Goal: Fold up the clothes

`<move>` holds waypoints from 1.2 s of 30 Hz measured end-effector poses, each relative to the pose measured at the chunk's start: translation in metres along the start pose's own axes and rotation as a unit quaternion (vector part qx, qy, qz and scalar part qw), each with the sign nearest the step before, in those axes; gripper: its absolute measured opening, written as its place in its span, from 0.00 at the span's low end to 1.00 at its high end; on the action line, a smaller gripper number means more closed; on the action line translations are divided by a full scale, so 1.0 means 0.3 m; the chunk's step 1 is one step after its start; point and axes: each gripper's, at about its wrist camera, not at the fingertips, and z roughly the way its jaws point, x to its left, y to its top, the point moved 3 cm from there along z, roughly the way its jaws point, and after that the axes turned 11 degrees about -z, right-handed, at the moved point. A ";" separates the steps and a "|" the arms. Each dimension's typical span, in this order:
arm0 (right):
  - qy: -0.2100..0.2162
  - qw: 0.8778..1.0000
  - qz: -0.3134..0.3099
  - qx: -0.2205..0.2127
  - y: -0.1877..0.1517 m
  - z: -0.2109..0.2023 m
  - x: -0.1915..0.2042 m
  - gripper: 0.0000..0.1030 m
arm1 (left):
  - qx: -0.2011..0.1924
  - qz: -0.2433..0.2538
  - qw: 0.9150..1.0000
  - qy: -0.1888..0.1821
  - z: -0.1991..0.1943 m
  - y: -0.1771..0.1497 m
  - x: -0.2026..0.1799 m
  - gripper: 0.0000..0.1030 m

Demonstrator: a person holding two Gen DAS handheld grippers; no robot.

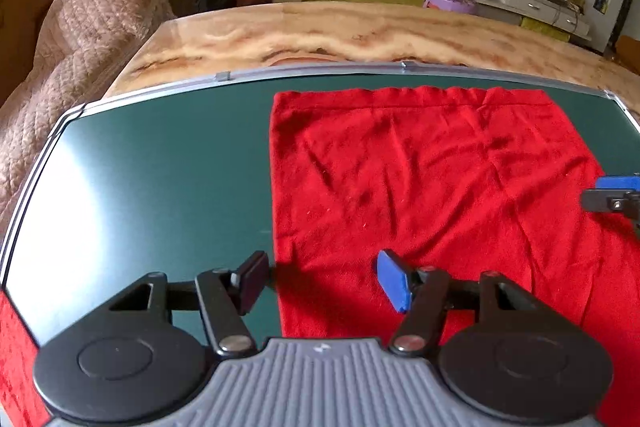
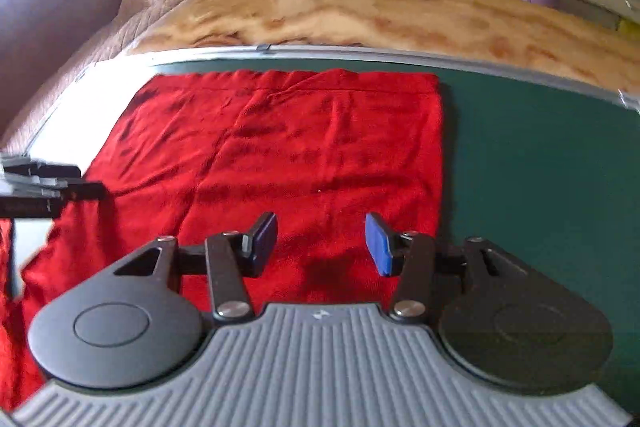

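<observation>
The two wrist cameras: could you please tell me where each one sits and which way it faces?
Left wrist: sits on the left gripper, angled down over the red cloth's left edge; own open fingers show, the other gripper's tip at right.
Right wrist: sits on the right gripper, angled down over the cloth's right side; own open fingers show, the other gripper at left.
Shared: the cloth, the green mat, the wooden table, the sofa and shelves behind.

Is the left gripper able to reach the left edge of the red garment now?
Probably yes: the left gripper stands open, straddling the red garment's left edge, with nothing in between.
</observation>
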 end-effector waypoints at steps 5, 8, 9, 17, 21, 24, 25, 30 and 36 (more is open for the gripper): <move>-0.010 0.999 0.006 -0.046 -0.073 -0.167 0.038 0.55 | -0.015 -0.018 1.000 -0.009 -0.136 -0.075 0.034 0.78; -0.022 0.997 0.024 -0.075 -0.140 -0.298 0.068 0.55 | -0.029 -0.029 0.999 -0.017 -0.250 -0.159 0.044 0.79; -0.025 0.995 0.031 -0.087 -0.167 -0.348 0.079 0.55 | -0.034 -0.034 0.999 -0.021 -0.292 -0.191 0.048 0.79; -0.067 0.986 0.058 -0.139 -0.429 -0.732 0.226 0.70 | -0.031 -0.067 0.997 -0.028 -0.581 -0.485 0.057 0.85; -0.084 0.986 0.059 -0.129 -0.548 -0.853 0.305 0.77 | -0.026 -0.084 0.996 -0.019 -0.719 -0.616 0.060 0.89; -0.084 0.988 0.064 -0.114 -0.623 -0.927 0.359 0.77 | -0.024 -0.095 0.995 -0.016 -0.823 -0.703 0.062 0.91; -0.081 0.988 0.067 -0.109 -0.647 -0.951 0.377 0.77 | -0.023 -0.097 0.995 -0.015 -0.855 -0.730 0.062 0.92; -0.071 0.991 0.066 -0.094 -0.744 -1.071 0.462 0.77 | -0.023 -0.093 0.995 -0.001 -1.005 -0.844 0.050 0.95; -0.082 0.994 0.038 -0.066 -0.831 -1.182 0.570 0.77 | -0.031 -0.076 0.996 0.024 -1.158 -0.951 0.018 0.99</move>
